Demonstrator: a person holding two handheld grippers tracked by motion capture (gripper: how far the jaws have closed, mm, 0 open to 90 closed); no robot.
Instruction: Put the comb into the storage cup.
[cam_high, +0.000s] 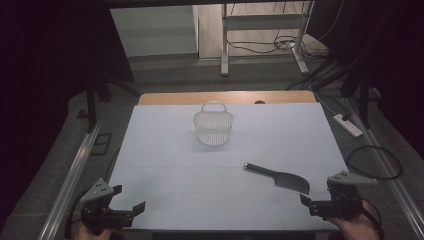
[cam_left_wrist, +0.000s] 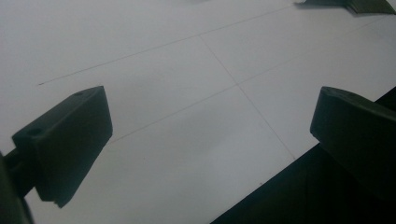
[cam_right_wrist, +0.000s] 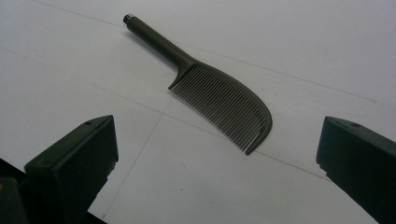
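1. White table (cam_high: 165, 150) fills a dim room, with a wire basket (cam_high: 213, 127) standing at its far middle.
2. Dark comb (cam_high: 279, 178) lies flat near the right gripper (cam_high: 327, 204), untouched.
3. Both the right gripper and the left gripper (cam_high: 127, 199) have their jaws spread wide, grasping nothing.

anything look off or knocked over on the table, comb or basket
Nothing stands out. The dark comb lies flat on the white table, whole as far as I can see, its handle pointing toward the white basket, which stands upright and apart from it. Both grippers are open near the front edge, touching neither.
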